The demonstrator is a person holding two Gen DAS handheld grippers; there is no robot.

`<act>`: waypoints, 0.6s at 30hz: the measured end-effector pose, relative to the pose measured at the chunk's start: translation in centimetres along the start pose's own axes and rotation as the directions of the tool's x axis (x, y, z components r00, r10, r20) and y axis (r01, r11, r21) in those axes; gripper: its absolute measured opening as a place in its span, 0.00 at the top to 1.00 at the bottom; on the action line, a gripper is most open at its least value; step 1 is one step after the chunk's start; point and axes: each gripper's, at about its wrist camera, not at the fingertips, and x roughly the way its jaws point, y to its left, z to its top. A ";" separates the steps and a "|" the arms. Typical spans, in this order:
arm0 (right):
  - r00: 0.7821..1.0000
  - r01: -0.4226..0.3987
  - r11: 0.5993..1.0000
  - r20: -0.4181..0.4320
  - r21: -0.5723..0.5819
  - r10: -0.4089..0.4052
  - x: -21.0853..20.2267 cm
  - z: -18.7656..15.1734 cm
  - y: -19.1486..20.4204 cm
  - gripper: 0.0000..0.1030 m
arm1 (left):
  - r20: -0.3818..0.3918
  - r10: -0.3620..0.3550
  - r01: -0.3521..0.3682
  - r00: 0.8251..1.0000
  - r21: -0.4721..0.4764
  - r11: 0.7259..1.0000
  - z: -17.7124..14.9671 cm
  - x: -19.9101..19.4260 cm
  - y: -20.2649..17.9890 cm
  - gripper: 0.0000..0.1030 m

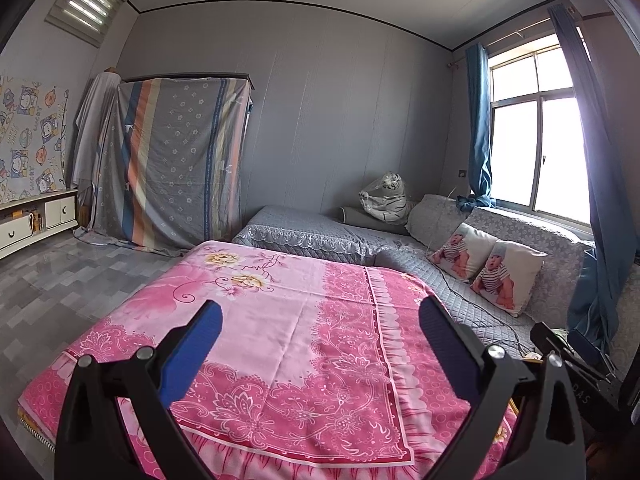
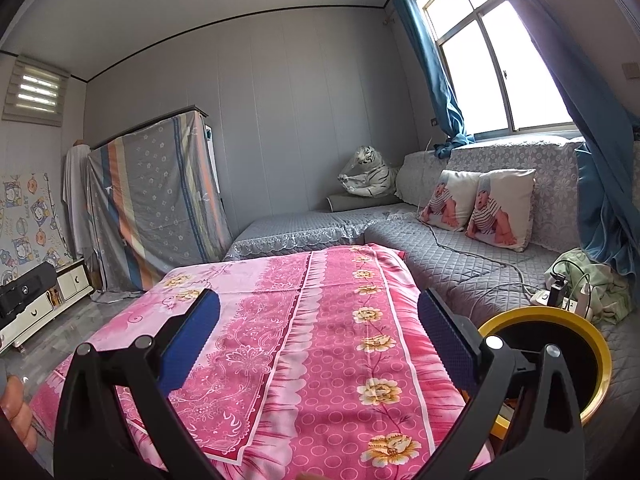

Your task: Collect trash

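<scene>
My left gripper [image 1: 320, 316] is open and empty, held above a table covered with a pink flowered cloth [image 1: 280, 320]. My right gripper [image 2: 318, 308] is also open and empty above the same pink cloth [image 2: 320, 320]. A yellow-rimmed bin [image 2: 592, 360] with a dark inside stands at the right of the table, just beyond my right finger. No loose trash shows on the cloth in either view. The other gripper's black frame [image 1: 568, 352] shows at the right edge of the left wrist view.
A grey quilted sofa [image 2: 460, 272] wraps around the table's far and right sides, with two baby-print cushions [image 2: 480, 204], a plush tiger [image 2: 368, 176], a cable and power strip [image 2: 560, 300], and green cloth [image 2: 600, 280]. A draped wardrobe [image 1: 172, 160] and low white cabinet [image 1: 36, 216] stand left.
</scene>
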 end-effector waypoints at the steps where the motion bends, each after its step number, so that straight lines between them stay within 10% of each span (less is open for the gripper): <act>1: 1.000 -0.001 1.000 -0.002 0.001 0.001 0.1 -0.1 0.0 0.08 | -0.002 -0.001 0.001 1.000 0.000 1.000 0.0 0.0 0.0 0.08; 18: 0.999 -0.006 1.000 -0.033 0.008 0.007 0.8 -0.9 -0.1 0.08 | -0.013 -0.013 0.013 1.000 -0.008 1.000 -0.4 0.5 0.2 0.08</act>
